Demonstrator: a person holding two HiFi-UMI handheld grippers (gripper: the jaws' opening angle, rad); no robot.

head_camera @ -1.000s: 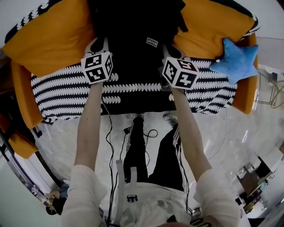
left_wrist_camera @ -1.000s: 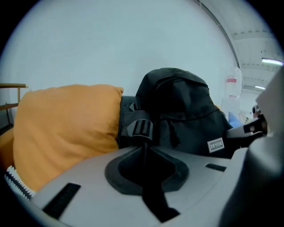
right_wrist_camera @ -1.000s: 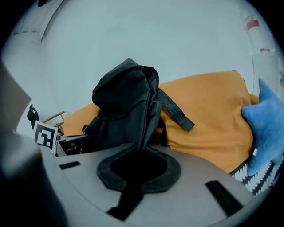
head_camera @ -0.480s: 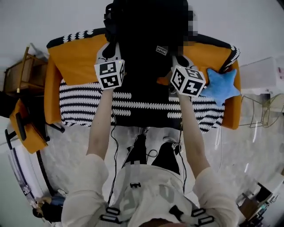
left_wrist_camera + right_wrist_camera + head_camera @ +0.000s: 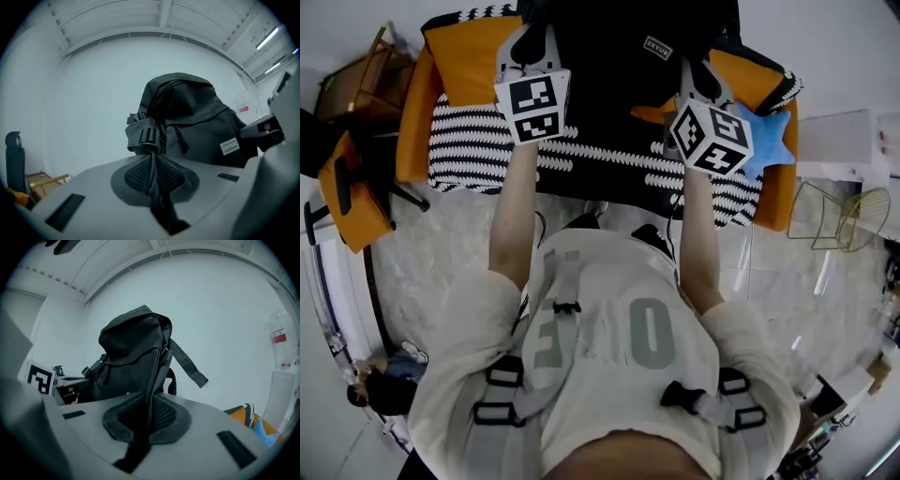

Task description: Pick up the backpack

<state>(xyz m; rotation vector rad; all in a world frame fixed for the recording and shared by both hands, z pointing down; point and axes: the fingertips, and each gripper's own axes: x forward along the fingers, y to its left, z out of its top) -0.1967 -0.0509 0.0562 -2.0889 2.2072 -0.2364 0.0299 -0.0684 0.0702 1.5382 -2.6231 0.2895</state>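
The black backpack (image 5: 619,52) hangs in the air above the sofa, held between both grippers. My left gripper (image 5: 534,42) is shut on a strap at the pack's left side. In the left gripper view the backpack (image 5: 201,122) fills the middle, with a strap and buckle (image 5: 149,138) pinched in the left gripper (image 5: 153,168). My right gripper (image 5: 694,77) is shut on the pack's right edge. Seen from the right gripper view, the backpack (image 5: 133,355) rises from the right gripper (image 5: 147,413), and a loose strap (image 5: 187,364) dangles on the right.
Below stands an orange sofa (image 5: 455,56) covered by a black-and-white striped blanket (image 5: 469,150), with a blue star cushion (image 5: 767,141) at its right end. A wire stand (image 5: 839,216) is to the right; an orange chair (image 5: 352,187) and a wooden rack (image 5: 366,84) are to the left.
Both grippers have risen with the backpack, lifting it off the sofa. The person has straightened up, so the sofa now looks smaller and farther below.
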